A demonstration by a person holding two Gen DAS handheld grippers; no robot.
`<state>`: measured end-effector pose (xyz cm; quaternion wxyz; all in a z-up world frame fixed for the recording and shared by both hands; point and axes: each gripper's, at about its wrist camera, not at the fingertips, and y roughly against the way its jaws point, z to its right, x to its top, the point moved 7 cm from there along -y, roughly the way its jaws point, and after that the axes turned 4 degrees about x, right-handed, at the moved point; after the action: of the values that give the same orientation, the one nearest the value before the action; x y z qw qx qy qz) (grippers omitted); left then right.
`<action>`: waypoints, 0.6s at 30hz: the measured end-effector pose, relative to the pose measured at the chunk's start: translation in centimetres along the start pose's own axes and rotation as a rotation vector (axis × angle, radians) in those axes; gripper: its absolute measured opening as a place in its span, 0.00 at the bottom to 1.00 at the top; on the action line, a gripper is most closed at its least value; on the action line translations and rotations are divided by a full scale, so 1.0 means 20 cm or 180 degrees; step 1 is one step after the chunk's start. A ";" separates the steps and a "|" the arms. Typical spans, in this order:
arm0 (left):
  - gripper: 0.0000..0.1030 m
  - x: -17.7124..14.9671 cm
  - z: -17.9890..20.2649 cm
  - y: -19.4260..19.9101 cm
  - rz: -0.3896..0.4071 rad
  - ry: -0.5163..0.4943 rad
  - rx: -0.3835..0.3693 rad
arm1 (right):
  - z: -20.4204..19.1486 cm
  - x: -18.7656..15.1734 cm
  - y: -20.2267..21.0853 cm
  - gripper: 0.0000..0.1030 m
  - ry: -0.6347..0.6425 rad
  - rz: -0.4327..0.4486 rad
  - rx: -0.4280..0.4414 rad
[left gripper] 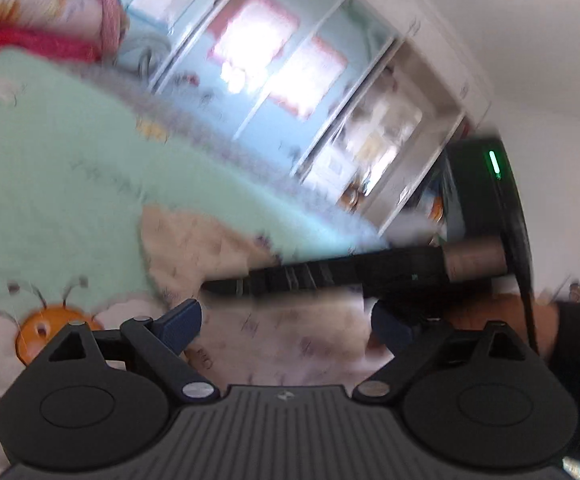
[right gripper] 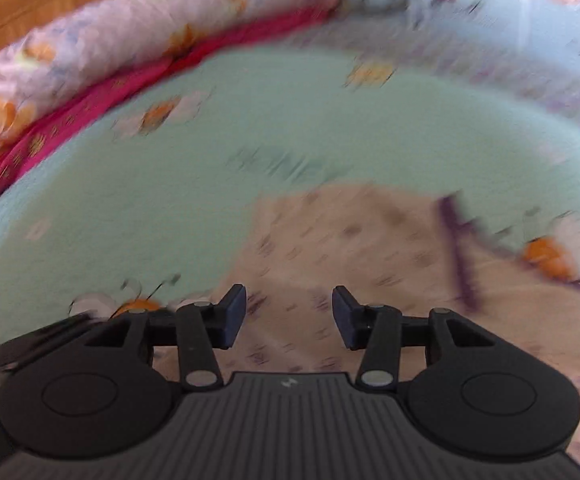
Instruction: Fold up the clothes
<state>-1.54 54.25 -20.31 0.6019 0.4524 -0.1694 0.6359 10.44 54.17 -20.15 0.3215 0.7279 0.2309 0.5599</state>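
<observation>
Where pale garment (right gripper: 350,240) lies: green flowered bedspread (right gripper: 249,120), both tongs (left gripper: 285,322) (right gripper: 289,316) released, empty.

left wrist view low and tilted across green bedspread (left gripper: 49,184), right wrist view angled down, both sharing pale garment (right gripper: 350,248)

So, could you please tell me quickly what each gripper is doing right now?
Left gripper: open wide, holding nothing.
Right gripper: open, nothing between its fingers, above the pink garment.
</observation>
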 end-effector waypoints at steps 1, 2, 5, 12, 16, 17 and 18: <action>0.90 -0.03 -0.02 -0.05 -0.0250 0.0001 0.0070 | 0.06 0.04 -0.03 0.47 -0.0030 0.0020 -0.0192; 0.90 -0.04 -0.01 -0.06 -0.0279 -0.0050 0.0101 | 0.13 0.08 -0.05 0.48 -0.0060 0.0041 -0.0385; 0.90 -0.06 0.04 -0.06 -0.0316 -0.0307 0.0257 | 0.26 0.19 -0.05 0.47 -0.0242 0.0193 -0.0790; 0.84 -0.08 0.08 -0.03 -0.0318 -0.0625 0.0614 | -0.09 0.10 -0.11 0.53 -0.0013 -0.0370 0.0220; 0.84 -0.09 0.06 -0.01 -0.0320 -0.0669 0.0643 | 0.18 0.22 -0.26 0.50 -0.0438 -0.0394 0.0068; 0.84 -0.09 0.06 -0.01 -0.0319 -0.0682 0.0649 | 0.21 0.25 -0.21 0.52 -0.0481 -0.0245 -0.0037; 0.85 -0.10 0.05 0.00 -0.0320 -0.0698 0.0659 | 0.24 0.29 -0.17 0.52 -0.0524 -0.0097 -0.0142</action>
<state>-1.44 52.29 -21.29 0.5611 0.5866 -0.1449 0.5657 16.67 59.51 -19.48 0.3640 0.7605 0.2021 0.4983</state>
